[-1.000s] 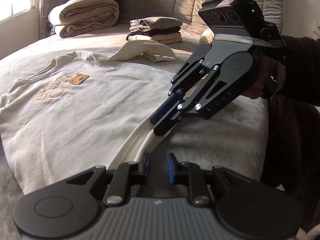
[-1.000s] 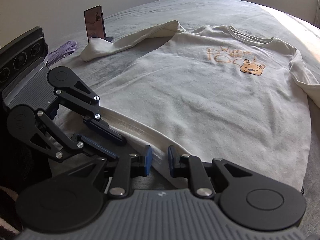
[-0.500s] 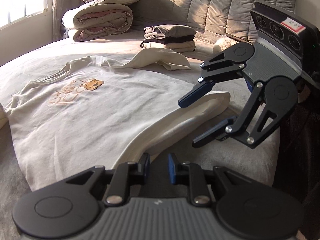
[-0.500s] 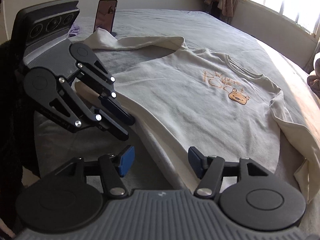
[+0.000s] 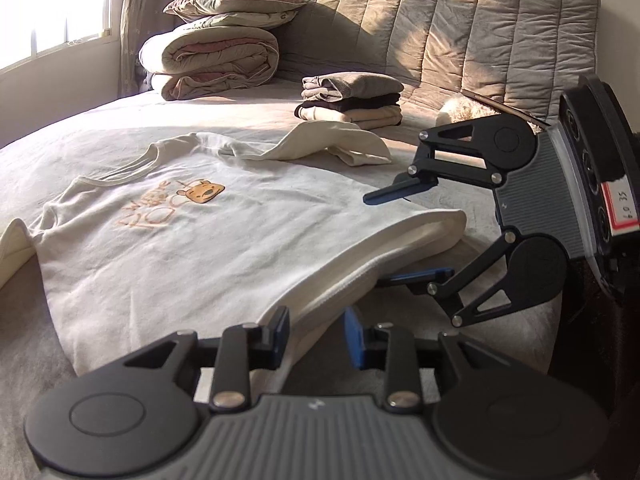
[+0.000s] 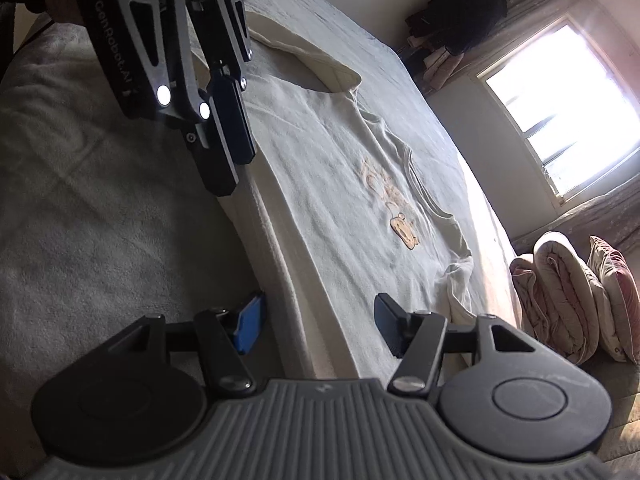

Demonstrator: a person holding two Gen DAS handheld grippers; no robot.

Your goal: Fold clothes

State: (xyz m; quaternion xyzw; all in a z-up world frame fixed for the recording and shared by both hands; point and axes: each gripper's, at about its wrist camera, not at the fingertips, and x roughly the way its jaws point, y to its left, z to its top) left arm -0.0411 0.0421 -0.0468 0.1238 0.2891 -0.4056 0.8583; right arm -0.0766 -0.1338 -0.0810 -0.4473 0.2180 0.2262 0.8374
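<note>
Cream shirt (image 5: 168, 240) hem between left tool (image 5: 316, 336) pads.

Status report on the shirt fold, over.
Left tongs shut on the cream shirt hem. Right tongs open, straddling the hem's far corner. Shirt flat on the bed, unfolded. Nothing in the way.

Home bedroom, wide grey-sheeted bed (image 5: 100, 128) lying before a quilted grey padded headboard (image 5: 460, 36), rolled beige duvets (image 5: 208, 60) and pillow (image 5: 232, 0) stacking up, sunlight streaming through a window (image 6: 560, 108).
</note>
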